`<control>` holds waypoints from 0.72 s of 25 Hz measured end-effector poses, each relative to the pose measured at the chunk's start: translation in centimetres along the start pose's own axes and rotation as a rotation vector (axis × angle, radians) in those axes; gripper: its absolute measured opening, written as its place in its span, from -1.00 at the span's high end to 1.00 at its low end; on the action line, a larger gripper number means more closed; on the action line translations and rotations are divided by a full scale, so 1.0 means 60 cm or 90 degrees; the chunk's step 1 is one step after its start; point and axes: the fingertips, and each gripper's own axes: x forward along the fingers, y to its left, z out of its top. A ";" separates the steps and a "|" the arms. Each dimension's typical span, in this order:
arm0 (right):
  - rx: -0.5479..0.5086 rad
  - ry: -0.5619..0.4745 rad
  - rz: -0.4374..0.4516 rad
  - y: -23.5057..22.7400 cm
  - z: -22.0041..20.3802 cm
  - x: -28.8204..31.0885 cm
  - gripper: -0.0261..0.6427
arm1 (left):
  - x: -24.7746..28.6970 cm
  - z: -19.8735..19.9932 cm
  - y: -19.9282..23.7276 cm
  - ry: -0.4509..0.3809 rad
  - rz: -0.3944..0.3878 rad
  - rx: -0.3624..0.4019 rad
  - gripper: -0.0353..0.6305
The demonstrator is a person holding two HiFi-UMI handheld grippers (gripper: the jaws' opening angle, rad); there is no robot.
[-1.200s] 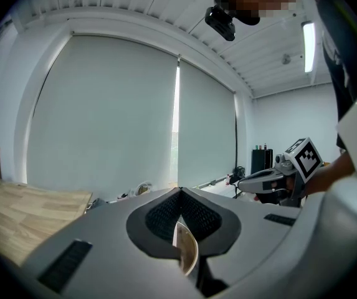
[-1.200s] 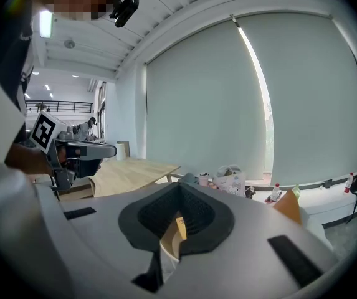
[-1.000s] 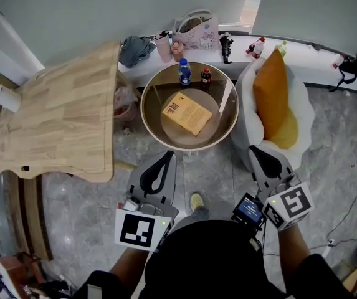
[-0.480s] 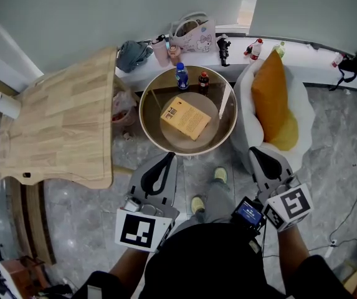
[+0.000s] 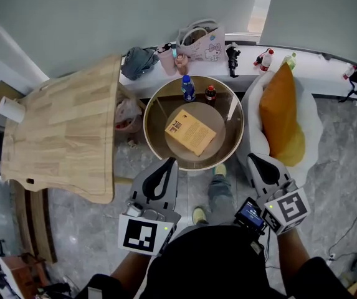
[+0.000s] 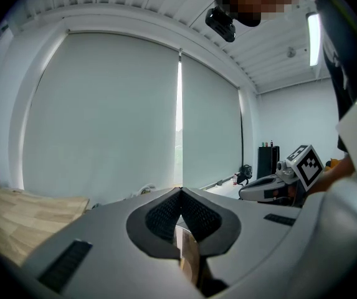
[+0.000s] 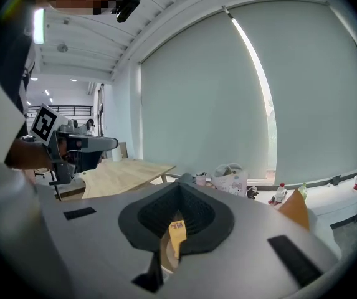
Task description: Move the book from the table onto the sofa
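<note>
A tan book [image 5: 190, 131] lies flat in the middle of the round table [image 5: 155, 143], seen from the head view. In the right gripper view a slice of the book [image 7: 176, 232] shows through the gap at the jaw roots. The white sofa [image 5: 310, 114] with an orange cushion [image 5: 280, 118] stands right of the table. My left gripper [image 5: 169, 162] hovers shut just short of the table's near rim, nothing in it. My right gripper [image 5: 253, 159] is shut and empty, near the sofa's front corner. Both point toward the table.
A blue-capped bottle [image 5: 187, 88] and a small dark bottle [image 5: 210, 93] stand at the table's far edge. A wooden tabletop [image 5: 63, 129] lies to the left. The ledge behind holds a printed bag [image 5: 201, 41], cups and bottles [image 5: 265, 58]. The person's shoes [image 5: 198, 215] are below.
Both grippers and the person have moved toward the round table, which now sits closer in the head view. A foot has stepped forward. The jaws have stayed shut.
</note>
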 end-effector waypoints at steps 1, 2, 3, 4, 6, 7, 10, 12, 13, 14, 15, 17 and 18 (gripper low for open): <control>0.001 0.002 0.005 -0.009 0.000 0.013 0.89 | 0.014 0.000 0.006 0.004 0.002 -0.001 0.88; 0.002 0.003 0.009 -0.018 0.001 0.027 0.89 | 0.030 -0.001 0.012 0.008 0.004 -0.002 0.88; 0.004 0.005 0.013 -0.028 0.002 0.040 0.89 | 0.045 -0.002 0.018 0.012 0.006 -0.004 0.88; 0.006 0.008 0.015 -0.039 0.002 0.053 0.89 | 0.061 -0.003 0.025 0.017 0.009 -0.005 0.88; 0.010 0.023 0.024 -0.062 0.000 0.079 0.89 | 0.094 -0.006 0.040 0.027 0.017 -0.007 0.88; 0.013 0.038 0.030 -0.073 -0.003 0.090 0.89 | 0.111 -0.006 0.047 0.031 0.020 -0.007 0.88; 0.019 0.057 0.047 -0.108 -0.008 0.124 0.89 | 0.157 -0.003 0.063 0.041 0.029 -0.006 0.88; 0.021 0.063 0.057 -0.129 -0.008 0.146 0.89 | 0.184 -0.002 0.074 0.051 0.034 -0.007 0.88; 0.023 0.064 0.061 -0.138 -0.006 0.156 0.89 | 0.196 -0.001 0.079 0.055 0.037 -0.007 0.88; 0.027 0.064 0.064 -0.147 -0.003 0.166 0.89 | 0.208 0.000 0.083 0.059 0.040 -0.007 0.88; 0.030 0.063 0.067 -0.156 0.000 0.176 0.89 | 0.219 0.002 0.087 0.063 0.042 -0.006 0.88; 0.036 0.062 0.074 -0.174 0.008 0.194 0.89 | 0.243 0.004 0.092 0.070 0.045 -0.006 0.88; 0.038 0.062 0.077 -0.183 0.012 0.202 0.89 | 0.255 0.006 0.094 0.073 0.047 -0.007 0.88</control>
